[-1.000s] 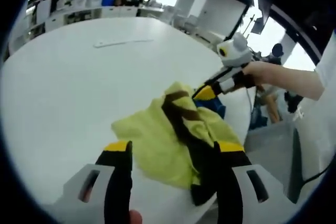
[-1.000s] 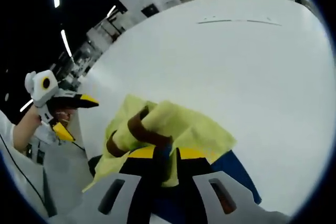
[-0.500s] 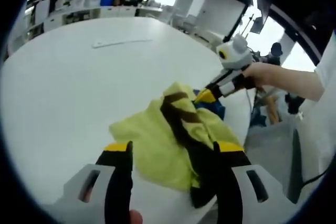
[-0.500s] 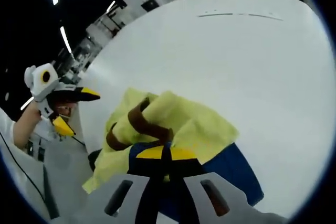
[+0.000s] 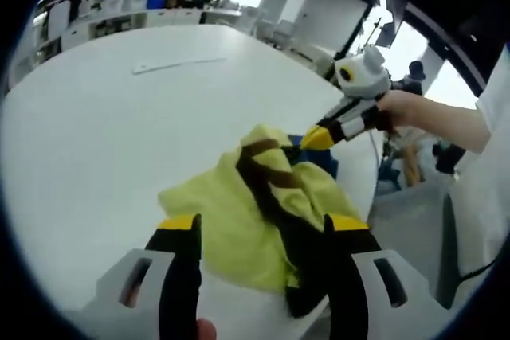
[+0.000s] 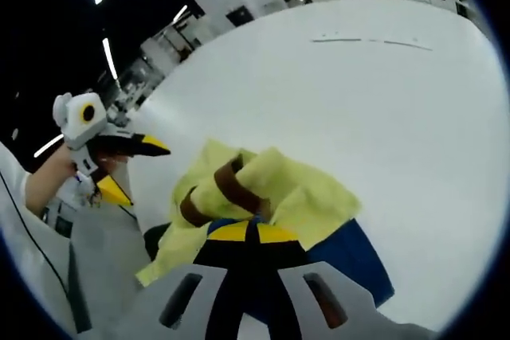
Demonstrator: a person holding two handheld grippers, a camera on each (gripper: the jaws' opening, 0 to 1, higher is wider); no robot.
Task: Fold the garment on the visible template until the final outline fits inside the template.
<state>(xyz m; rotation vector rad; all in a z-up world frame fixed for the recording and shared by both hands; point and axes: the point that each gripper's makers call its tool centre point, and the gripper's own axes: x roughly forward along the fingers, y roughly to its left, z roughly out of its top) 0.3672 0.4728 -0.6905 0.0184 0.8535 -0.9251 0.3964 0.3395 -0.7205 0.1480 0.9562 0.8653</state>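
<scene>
One soft, light yellow garment (image 5: 239, 212) lies crumpled near the white table (image 5: 88, 133) edge, right gripper (image 6: 249, 232) pinching its limp edge, left gripper (image 5: 263, 228) spread; likely grab flat hem corners.

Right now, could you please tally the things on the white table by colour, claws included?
Yellow garment with brown bands: 1
Blue cloth or template under it: 1
Black-and-yellow claws, left claw and right claw: 2
White table: 1
Total: 5
</scene>
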